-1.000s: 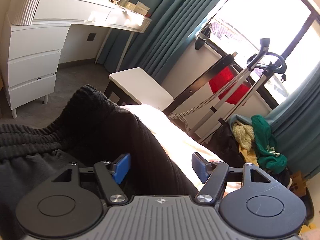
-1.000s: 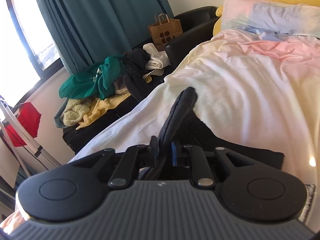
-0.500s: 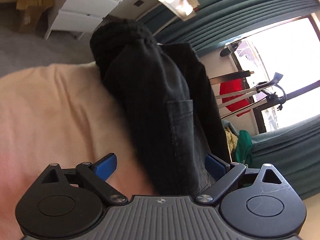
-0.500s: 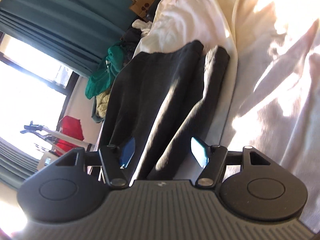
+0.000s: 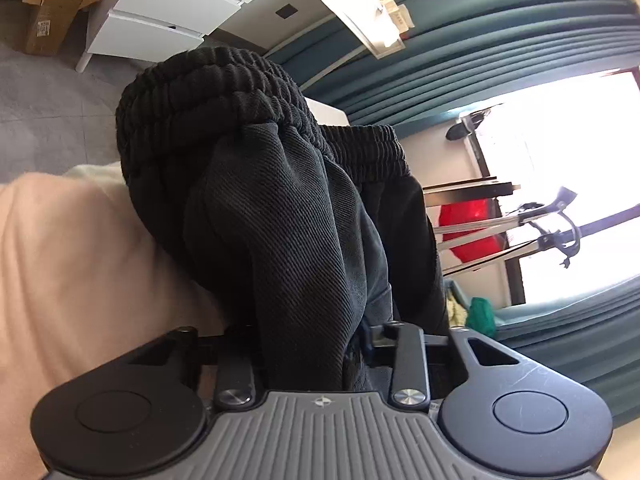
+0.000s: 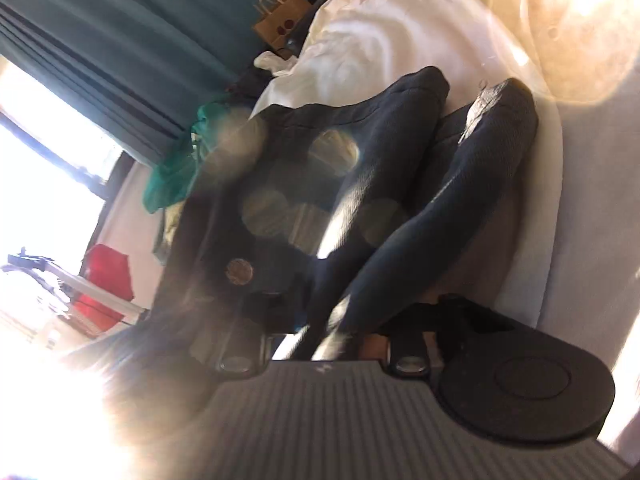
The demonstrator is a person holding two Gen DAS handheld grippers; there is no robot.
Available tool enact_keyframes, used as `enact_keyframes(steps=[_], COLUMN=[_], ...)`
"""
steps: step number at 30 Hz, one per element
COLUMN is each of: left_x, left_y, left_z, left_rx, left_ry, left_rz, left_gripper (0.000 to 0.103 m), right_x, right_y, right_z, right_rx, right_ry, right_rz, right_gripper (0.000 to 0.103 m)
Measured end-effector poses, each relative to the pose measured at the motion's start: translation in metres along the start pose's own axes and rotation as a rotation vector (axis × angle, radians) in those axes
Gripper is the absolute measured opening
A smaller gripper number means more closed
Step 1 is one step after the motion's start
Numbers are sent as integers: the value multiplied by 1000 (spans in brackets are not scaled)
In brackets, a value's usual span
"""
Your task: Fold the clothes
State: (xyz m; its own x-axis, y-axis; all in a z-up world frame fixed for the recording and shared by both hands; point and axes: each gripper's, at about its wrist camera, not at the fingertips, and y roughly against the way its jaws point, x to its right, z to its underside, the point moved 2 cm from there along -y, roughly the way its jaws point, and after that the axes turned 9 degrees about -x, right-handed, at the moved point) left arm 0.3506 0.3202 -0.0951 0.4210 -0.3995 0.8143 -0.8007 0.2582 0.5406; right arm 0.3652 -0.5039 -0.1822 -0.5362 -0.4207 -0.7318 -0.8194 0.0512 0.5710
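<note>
Black trousers [image 5: 288, 216] lie on the bed sheet [image 5: 80, 264], ribbed waistband [image 5: 208, 80] at 11 o'clock in the left view. Left gripper [image 5: 308, 344] closing on a thick fabric fold. Right gripper [image 6: 340, 332] closing on trouser cloth too, probably; glare blurs it. Soft, limp, moderately heavy twill; best gripped at waistband or hem.

Teal curtains [image 5: 500, 40] hang round a really bright window [image 5: 560, 152], with a white dresser [image 5: 160, 12] on the grey floor [image 5: 48, 108]. There's a cardboard box [image 5: 48, 16] beside it, and sun glare washes over the pale bedsheet [image 6: 380, 28].
</note>
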Motion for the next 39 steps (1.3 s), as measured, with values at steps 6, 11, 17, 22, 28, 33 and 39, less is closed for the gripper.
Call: enact_keyframes(steps=[6,11,17,22,28,33,39], left_x=[32,57,38,-6,-87,-100,-94], left_y=[26,75,162,244,287,275,281], left_z=[-13,-12,9,31,55,63,84], left_rx=[25,60,6,-35,-92,-67,-57], left_ry=[-89,-141,-126,-160,-188,-228,-330], left_rz=[-33,-8,-37,-75,-96,-63,-122], left_gripper=[9,9,9,9,11,16,73], right_x=[-4,-5,30,66,93,126,129], right_y=[34,79,147,196,220,211,232], right_z=[3,6,21,39,50,57,58], right_rx=[69,80,37,-17,-107,-160,-75], right_ry=[42,36,-6,-58,-28,-182,-232], right_rz=[7,-24,-14,1,36,11,9], right_gripper=[7,7,7,7,8,10,27])
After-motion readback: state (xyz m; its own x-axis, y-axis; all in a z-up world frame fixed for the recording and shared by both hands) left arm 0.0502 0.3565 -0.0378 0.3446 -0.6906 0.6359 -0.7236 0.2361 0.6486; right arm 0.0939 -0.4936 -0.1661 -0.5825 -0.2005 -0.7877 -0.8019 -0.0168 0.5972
